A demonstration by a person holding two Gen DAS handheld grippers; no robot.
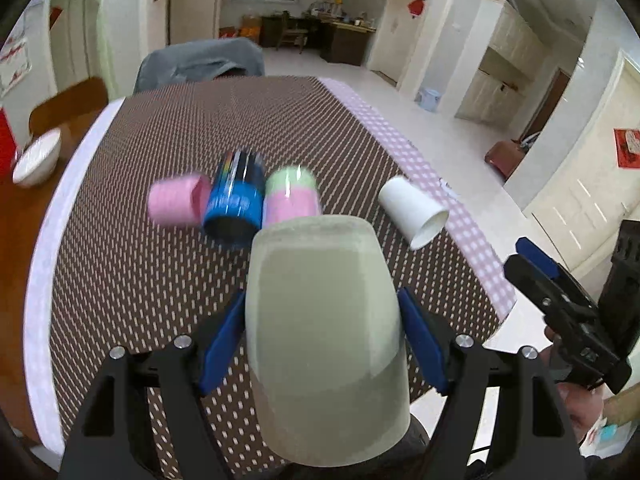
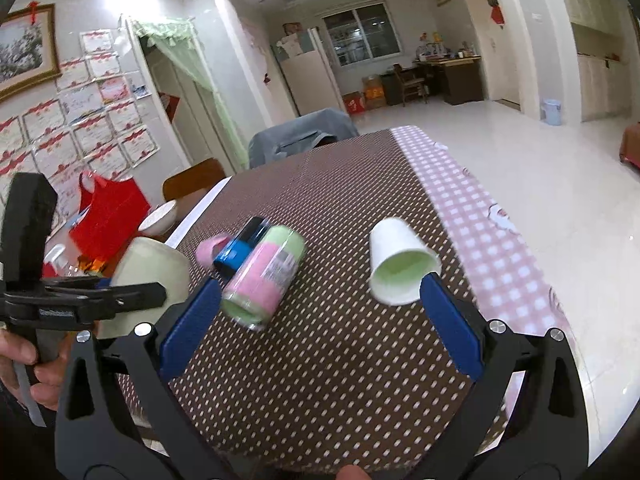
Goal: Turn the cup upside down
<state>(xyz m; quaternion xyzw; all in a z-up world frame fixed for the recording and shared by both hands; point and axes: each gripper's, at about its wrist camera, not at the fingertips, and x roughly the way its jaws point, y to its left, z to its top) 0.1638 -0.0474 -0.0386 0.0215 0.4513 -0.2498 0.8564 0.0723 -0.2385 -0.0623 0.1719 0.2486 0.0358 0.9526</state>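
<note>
My left gripper (image 1: 322, 304) is shut on a pale green cup (image 1: 326, 336), held above the near part of the table with its closed base pointing away from the camera; the cup also shows in the right wrist view (image 2: 150, 276). My right gripper (image 2: 320, 280) is open and empty above the table, its right finger (image 2: 448, 320) just in front of a white paper cup (image 2: 398, 260) lying on its side. That white cup shows in the left wrist view (image 1: 412, 210) too.
A pink cup (image 1: 174, 200), a blue cup (image 1: 236, 200) and a pink-and-green cup (image 1: 292, 196) lie on their sides mid-table on the brown dotted cloth (image 1: 160, 280). A white bowl (image 1: 38, 158) sits at the left. A chair (image 1: 200, 62) stands at the far end.
</note>
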